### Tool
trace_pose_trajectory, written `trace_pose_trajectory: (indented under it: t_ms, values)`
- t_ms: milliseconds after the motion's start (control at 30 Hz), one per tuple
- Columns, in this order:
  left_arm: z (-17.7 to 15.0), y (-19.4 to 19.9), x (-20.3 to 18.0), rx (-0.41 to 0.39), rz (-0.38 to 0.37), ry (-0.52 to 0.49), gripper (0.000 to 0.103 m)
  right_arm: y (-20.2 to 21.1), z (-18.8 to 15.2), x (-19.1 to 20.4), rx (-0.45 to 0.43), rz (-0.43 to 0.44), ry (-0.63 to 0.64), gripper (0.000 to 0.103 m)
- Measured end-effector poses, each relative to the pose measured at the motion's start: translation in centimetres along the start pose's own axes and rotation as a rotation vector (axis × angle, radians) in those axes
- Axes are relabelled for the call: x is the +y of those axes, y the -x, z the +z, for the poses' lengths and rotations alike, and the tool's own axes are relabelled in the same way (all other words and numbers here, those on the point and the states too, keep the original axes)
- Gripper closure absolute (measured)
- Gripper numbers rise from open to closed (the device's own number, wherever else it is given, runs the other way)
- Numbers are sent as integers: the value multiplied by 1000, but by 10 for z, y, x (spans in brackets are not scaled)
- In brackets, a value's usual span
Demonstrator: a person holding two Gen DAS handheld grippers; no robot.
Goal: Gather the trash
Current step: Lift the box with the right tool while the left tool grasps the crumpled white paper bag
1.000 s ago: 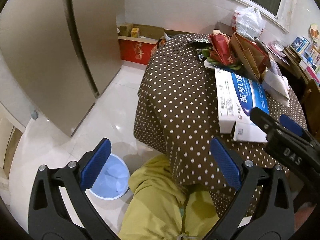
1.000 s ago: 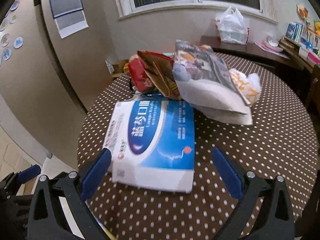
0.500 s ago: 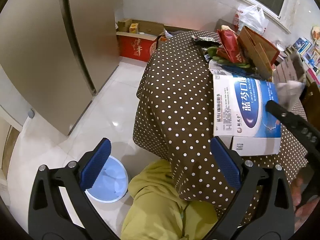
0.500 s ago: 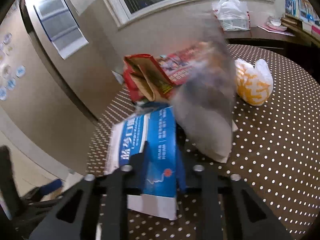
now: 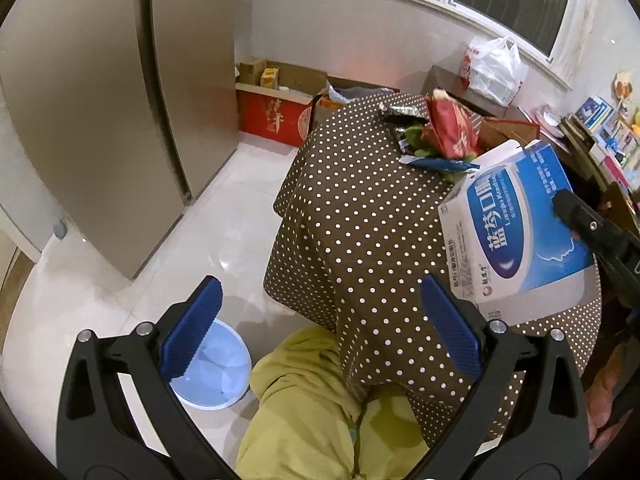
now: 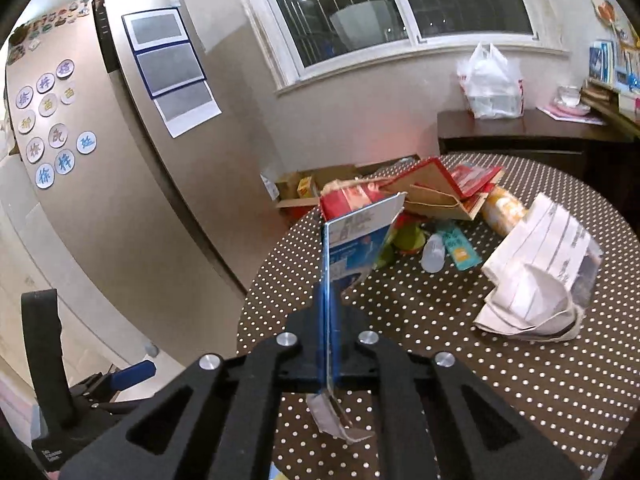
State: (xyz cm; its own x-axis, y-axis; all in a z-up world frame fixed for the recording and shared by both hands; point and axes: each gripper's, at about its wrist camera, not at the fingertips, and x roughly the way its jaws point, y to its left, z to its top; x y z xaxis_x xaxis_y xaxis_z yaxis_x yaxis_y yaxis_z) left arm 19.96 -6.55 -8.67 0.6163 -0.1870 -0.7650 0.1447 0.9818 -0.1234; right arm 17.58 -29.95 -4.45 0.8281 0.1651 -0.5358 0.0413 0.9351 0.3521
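My right gripper [image 6: 329,344] is shut on a flattened blue-and-white carton [image 6: 352,244], which stands on edge, lifted above the polka-dot table [image 6: 460,344]. In the left wrist view the same carton [image 5: 516,232] hangs tilted over the table's near right part, with the right gripper's black finger [image 5: 576,212] on it. My left gripper [image 5: 320,332] is open and empty, above the floor and a knee in yellow-green trousers [image 5: 312,408]. A pale blue bin [image 5: 216,372] stands on the floor under its left finger. More wrappers [image 6: 424,196] are piled at the table's far side.
A crumpled white-and-grey bag [image 6: 536,284] lies on the table's right. A tall beige fridge [image 5: 100,100] stands left, cardboard boxes [image 5: 276,108] along the wall. A dark sideboard [image 6: 520,136] with a white plastic bag [image 6: 490,84] sits under the window.
My right gripper went from open to shut on the carton and raised it off the table, tipping it on edge. The grey bag that lay on it slid off to the right.
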Motion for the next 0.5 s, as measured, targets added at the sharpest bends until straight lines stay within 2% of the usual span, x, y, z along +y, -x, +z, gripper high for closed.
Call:
trace_pose_trajectory:
  t_ms: [100,267,400,500]
  values:
    - [-1,6,-1,-12,-5,2,6,16,-1,4,-5,-14,17,100]
    - [-2,12,-5,-25,-23,-6,6,40,-9,8,8,-117,72,100]
    - [-3,6,-7,-7,-41,-10,6,31,-16,0,60,-192,102,98]
    - [-4,1,-9,11,-52,-12,6,23,-16,0,82,-179,120,95]
